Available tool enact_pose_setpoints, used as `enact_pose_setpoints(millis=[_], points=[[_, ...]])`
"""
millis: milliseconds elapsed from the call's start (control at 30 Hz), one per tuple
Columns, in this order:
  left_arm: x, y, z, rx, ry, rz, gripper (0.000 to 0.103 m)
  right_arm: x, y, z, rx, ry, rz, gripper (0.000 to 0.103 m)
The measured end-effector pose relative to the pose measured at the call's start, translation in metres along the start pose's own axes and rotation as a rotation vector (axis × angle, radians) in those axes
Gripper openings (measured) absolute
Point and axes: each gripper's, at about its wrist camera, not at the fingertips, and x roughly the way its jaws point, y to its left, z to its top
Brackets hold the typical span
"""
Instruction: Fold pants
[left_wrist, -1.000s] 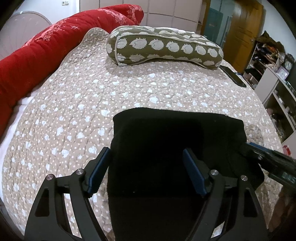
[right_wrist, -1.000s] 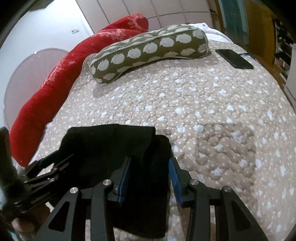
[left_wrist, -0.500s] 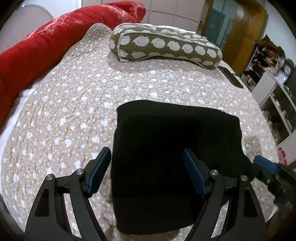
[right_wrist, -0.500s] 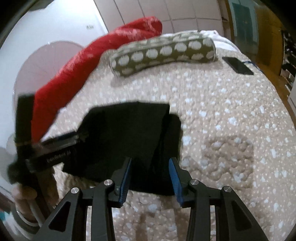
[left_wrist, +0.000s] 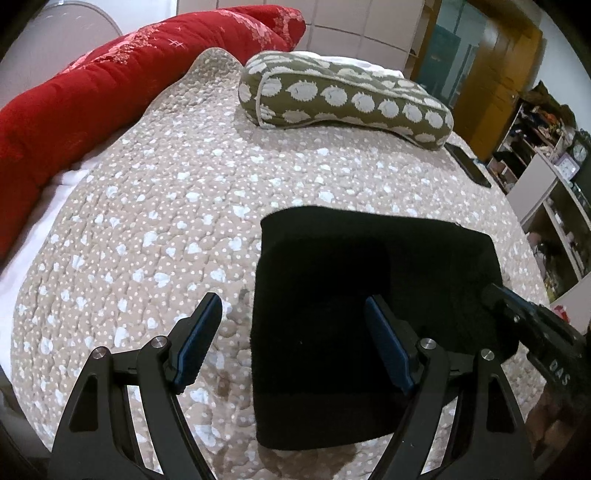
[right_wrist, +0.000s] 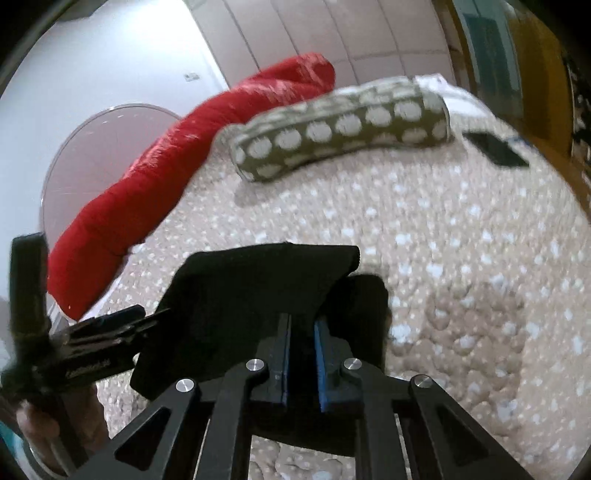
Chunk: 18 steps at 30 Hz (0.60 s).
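The black pants (left_wrist: 354, 280) lie folded into a thick rectangle on the spotted beige quilt (left_wrist: 166, 206). My left gripper (left_wrist: 295, 325) is open and empty, above the stack's left edge, one finger over the quilt and one over the pants. In the right wrist view, my right gripper (right_wrist: 302, 325) is shut on the near right edge of the pants (right_wrist: 258, 284) and lifts an upper layer. The right gripper also shows in the left wrist view (left_wrist: 532, 325) at the stack's right side. The left gripper appears at the lower left of the right wrist view (right_wrist: 110, 325).
An olive bolster pillow with white spots (left_wrist: 343, 99) lies across the far side of the bed. A red duvet (left_wrist: 92, 92) runs along the left. A black phone (left_wrist: 469, 164) lies at the far right edge. Shelves stand to the right.
My right gripper closed from open onto the pants' edge and raised a layer. My left gripper drew back and to the left, staying open.
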Motion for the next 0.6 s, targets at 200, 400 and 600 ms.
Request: enact_pose_setpoints(millis=[200,400,600], points=[[-0.006,-0.003,0.0,0.021,-0.02,0.006,0.08,-0.023,-0.004,0.003,-0.042,-0.025,-0.046,0.009],[0.009,-0.009,-0.001,0.038,0.008,0.019,0.08,0.004,-0.027,0.0,0.009,0.051,-0.064,0.013],[0.013,-0.014,0.012,0.068,-0.029,0.053,0.08,-0.025,-0.029,0.017,0.047,-0.035,-0.091,0.02]])
